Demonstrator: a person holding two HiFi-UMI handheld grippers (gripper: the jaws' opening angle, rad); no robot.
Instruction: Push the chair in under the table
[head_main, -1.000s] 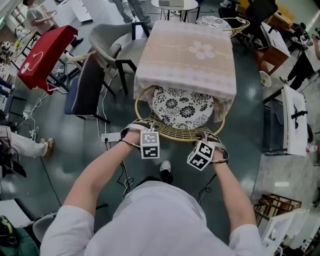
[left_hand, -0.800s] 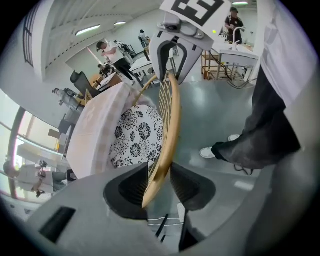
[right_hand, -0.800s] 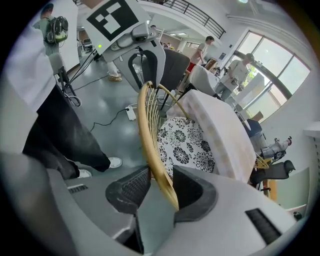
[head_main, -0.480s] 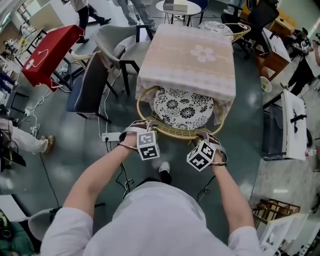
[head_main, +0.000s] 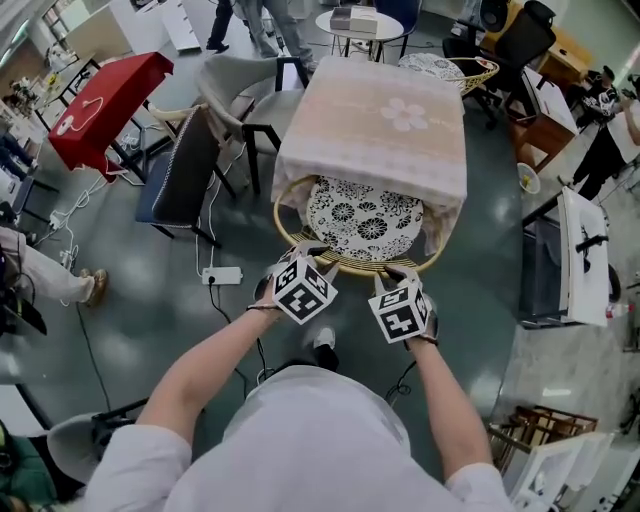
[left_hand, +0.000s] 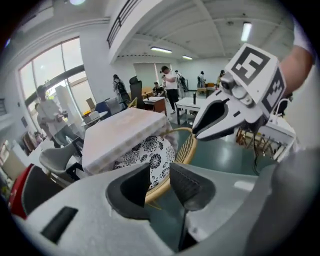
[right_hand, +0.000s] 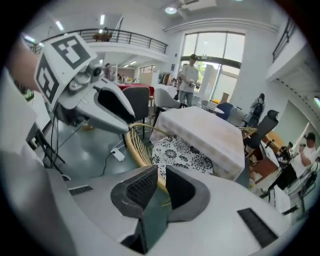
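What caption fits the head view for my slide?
Wicker chair tucked under the table; left hand-held gripper open, right hand-held gripper closing, empty.

Person in a white short-sleeved shirt (head_main: 320, 430).
Left gripper (left_hand: 159, 171): pale grey shell, dark fingers (left_hand: 187, 186) that look ribbed, a cube (head_main: 302, 290) of black-and-white square markers.

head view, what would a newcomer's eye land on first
The black-and-white floral cushion of the rattan chair, tucked under the cloth-covered table at centre. Just below it, by the chair's back rim, hover the left hand-held gripper and the right hand-held gripper, its empty jaws closing.
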